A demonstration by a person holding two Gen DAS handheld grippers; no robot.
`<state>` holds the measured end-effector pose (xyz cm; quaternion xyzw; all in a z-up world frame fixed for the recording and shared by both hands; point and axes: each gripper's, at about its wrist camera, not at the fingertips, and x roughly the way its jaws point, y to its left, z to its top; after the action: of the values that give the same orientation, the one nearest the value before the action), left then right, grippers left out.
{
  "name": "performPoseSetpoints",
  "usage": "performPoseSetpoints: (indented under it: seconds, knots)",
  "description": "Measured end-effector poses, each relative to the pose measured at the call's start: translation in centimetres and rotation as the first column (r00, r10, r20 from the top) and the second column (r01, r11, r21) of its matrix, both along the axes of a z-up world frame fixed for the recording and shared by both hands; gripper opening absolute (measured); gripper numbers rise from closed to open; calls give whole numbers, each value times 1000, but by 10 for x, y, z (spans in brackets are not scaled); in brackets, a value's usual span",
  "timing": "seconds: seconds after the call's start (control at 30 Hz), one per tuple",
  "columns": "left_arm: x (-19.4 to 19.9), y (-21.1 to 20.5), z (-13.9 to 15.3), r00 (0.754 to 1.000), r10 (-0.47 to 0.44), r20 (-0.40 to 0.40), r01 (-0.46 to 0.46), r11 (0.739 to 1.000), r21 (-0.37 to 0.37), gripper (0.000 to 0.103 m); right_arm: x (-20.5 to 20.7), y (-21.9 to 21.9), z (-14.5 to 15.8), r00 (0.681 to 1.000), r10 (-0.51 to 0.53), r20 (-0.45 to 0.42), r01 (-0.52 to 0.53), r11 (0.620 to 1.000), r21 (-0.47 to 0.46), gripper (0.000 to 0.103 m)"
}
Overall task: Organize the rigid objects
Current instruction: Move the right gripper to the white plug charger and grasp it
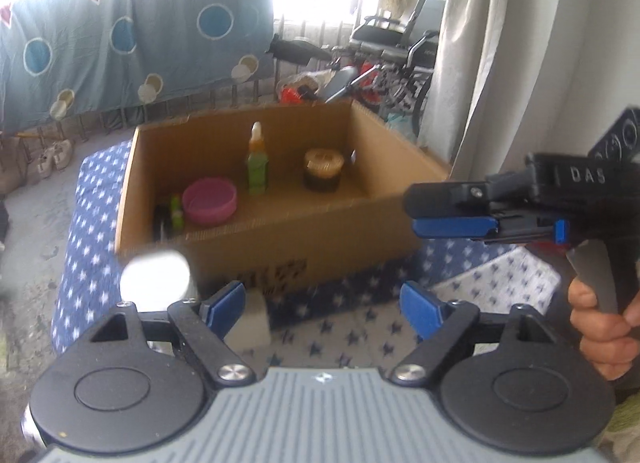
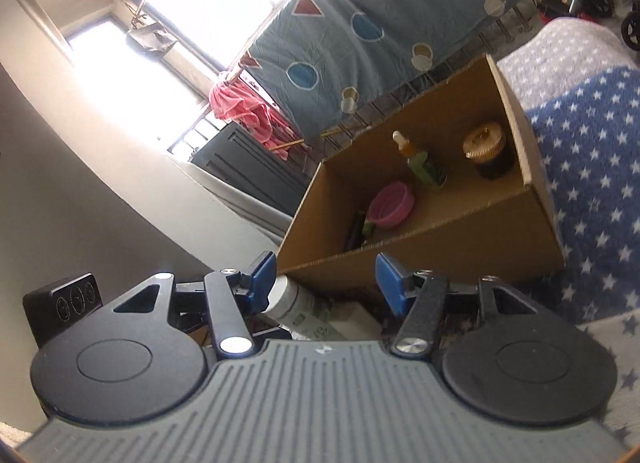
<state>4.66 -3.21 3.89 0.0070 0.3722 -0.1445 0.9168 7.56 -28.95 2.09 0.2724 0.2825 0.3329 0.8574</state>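
— How do your jaws stand?

— Both spread wide, gripping nothing. My left gripper (image 1: 322, 309) hovers low over the star-patterned blanket (image 1: 340, 335). A white-capped bottle (image 2: 296, 303) lies on its side just beyond my right gripper (image 2: 326, 283), its cap near the left pad (not touching, as far as I can tell).

— And farther out?

— An open cardboard box (image 1: 304, 231) sits on the blanket. Inside: a pink bowl (image 1: 209, 200) at the near left, dark items beside it too blurred to name, a green dropper bottle (image 1: 257, 161) upright in the middle, a dark jar with a gold lid (image 1: 323, 169) to the right. From the left wrist view, my right gripper (image 1: 452, 211) reaches in sideways near the box's right corner.
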Motion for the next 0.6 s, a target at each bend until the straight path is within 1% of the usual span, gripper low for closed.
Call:
performPoseSetpoints:
  seconds: [0.07,0.2,0.23,0.27,0.37,0.5,0.6]
  knots:
    - [1,0,-17,1000,23,-2,-23,1000,19,85,6,17,-16,998,29,-52,-30,1000,-7,56]
    - [8,2,-52,998,62,-10,-61,995,80,75,23,50,-44,990,75,-119,-80,996,-43,56]
    - [10,5,-59,997,75,-17,-73,994,84,72,28,57,-50,987,86,-133,-93,994,-48,54]
    - [12,6,-65,996,88,-19,-86,993,82,71,33,63,-55,985,93,-147,-102,993,-54,53]
    - [18,8,-76,992,125,-11,-123,988,94,71,53,82,-71,977,97,-192,-112,991,-70,50]
    - [23,9,-83,990,140,9,-140,983,118,71,76,97,-86,967,94,-235,-109,993,-52,48]
    - [27,11,-87,988,156,9,-156,982,108,71,84,106,-94,962,97,-253,-110,993,-39,46]
